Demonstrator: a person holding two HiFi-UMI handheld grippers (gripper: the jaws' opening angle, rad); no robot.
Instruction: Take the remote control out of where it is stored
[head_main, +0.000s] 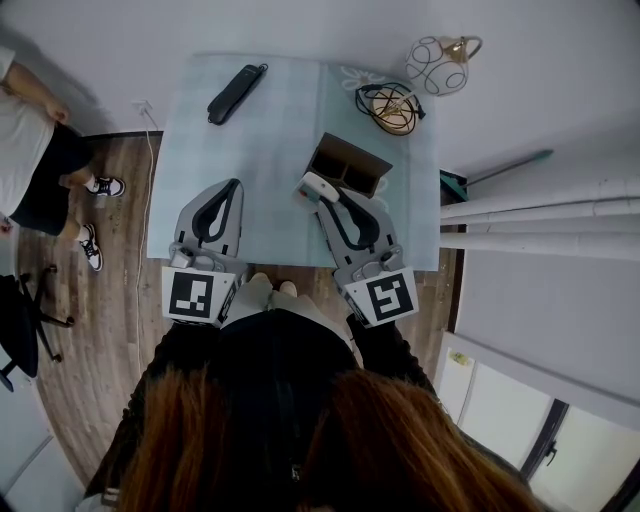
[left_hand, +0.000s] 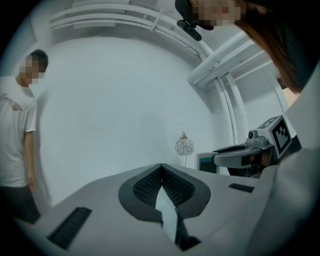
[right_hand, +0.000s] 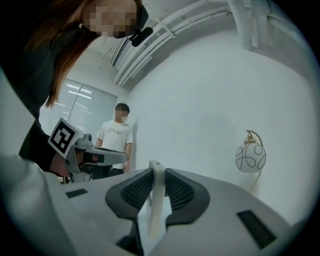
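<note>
1. In the right gripper view the remote control (right_hand: 156, 200) shows only its narrow white edge. Its face is turned away and its lower end is hidden behind the jaws.
2. The right gripper (right_hand: 156, 172) clamps the remote upright between its pads. In the head view the remote sits outside the brown box (head_main: 352, 168), at its near-left corner; contact with the box cannot be told.
3. The left gripper (left_hand: 160, 167) has its jaws closed tip to tip, with nothing between them.
4. The wearer's hair (head_main: 330, 440) covers the lower head view; a bystander (head_main: 30, 150) is cut off at the left edge.
5. The marker cubes (head_main: 190, 295) carry black-and-white squares; the black handset (head_main: 237, 93) is too small to read.
</note>
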